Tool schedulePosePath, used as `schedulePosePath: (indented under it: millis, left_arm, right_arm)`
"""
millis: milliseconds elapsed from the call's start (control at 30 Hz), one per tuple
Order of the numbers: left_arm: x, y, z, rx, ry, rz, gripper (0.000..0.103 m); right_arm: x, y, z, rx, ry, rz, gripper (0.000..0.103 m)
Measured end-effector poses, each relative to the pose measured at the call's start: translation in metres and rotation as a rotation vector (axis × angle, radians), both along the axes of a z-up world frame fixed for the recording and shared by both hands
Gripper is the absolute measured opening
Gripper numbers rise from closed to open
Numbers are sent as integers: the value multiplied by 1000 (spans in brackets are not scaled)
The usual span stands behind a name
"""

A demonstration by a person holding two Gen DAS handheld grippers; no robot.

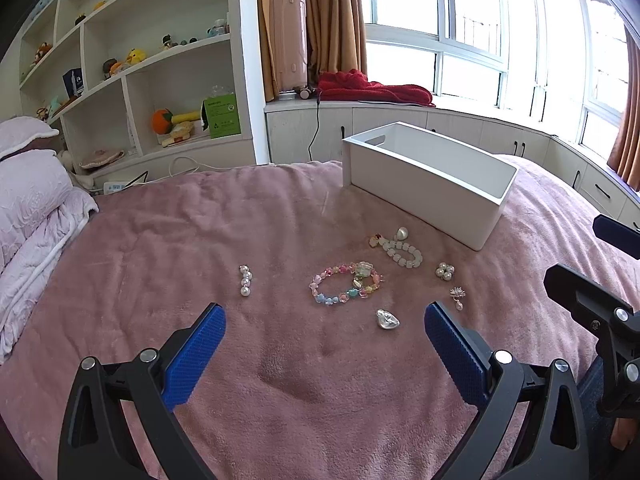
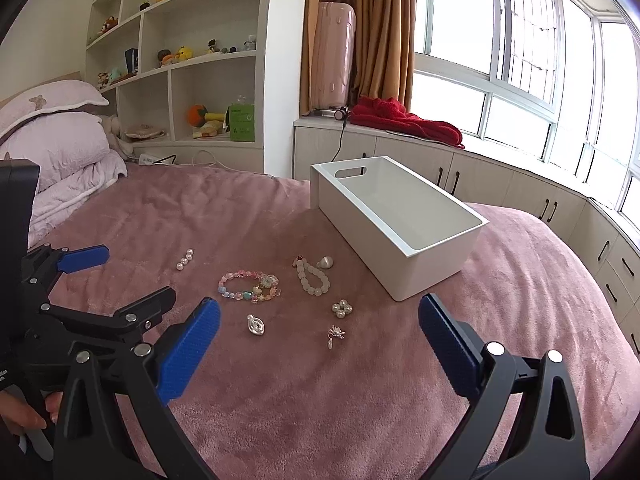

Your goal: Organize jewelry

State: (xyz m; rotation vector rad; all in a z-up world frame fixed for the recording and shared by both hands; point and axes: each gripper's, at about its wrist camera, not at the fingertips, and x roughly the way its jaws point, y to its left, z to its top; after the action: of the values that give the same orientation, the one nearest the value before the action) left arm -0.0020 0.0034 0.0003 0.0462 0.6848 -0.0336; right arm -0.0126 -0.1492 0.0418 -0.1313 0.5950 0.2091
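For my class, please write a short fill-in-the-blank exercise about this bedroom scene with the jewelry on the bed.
1. The jewelry lies on a ____ blanket.
2. The white box holds ____ so far.
3. The left gripper and right gripper both have their jaws ____.
4. The colorful bracelet lies ____ the box.

Missing words: pink; nothing; open; outside

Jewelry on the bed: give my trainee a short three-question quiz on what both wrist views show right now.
1. True or false: the white box already holds jewelry.
2. Which piece lies farthest from the box: A) pearl bar clip B) pale green bracelet C) pearl cluster?
3. Fill in: both the left gripper and right gripper have their fingers ____.

Key: 1 false, its visible interior is bare; 2 A; 3 open.
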Motion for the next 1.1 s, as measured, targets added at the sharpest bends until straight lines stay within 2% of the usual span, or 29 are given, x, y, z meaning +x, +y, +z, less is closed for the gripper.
schedulePosePath:
  millis: [1100]
  left_arm:
    - [0,0,-1,-1,4,0,101]
  right_arm:
    - [-2,0,-2,-6,6,2,98]
